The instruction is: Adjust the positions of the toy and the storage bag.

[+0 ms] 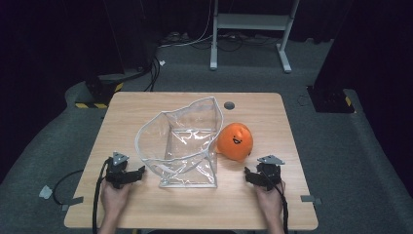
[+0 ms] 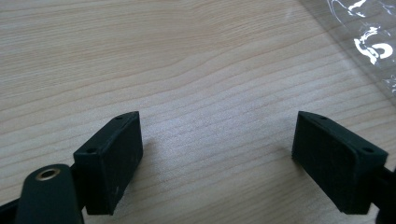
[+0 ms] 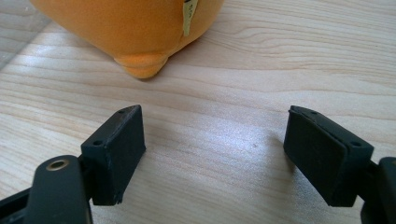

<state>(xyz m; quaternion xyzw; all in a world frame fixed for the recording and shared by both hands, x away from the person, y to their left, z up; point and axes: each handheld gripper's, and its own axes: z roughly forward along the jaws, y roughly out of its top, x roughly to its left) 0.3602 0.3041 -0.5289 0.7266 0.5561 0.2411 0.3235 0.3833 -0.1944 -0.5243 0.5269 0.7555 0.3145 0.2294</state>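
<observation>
Wooden table (image 1: 253, 204). My left gripper (image 1: 139, 171) rests low at the near left, jaws wide apart, bare wood between them, nothing held. Clear plastic bag (image 1: 182, 144) stands open mid-table, just right of that gripper; its edge shows at the top right of the left gripper view (image 2: 369, 42). My right gripper (image 1: 248, 174) sits near right, jaws spread wide, empty. Orange plush toy (image 1: 235, 141) lies beside the bag's right side, touching it, near and ahead of my right jaws (image 3: 135, 28).
</observation>
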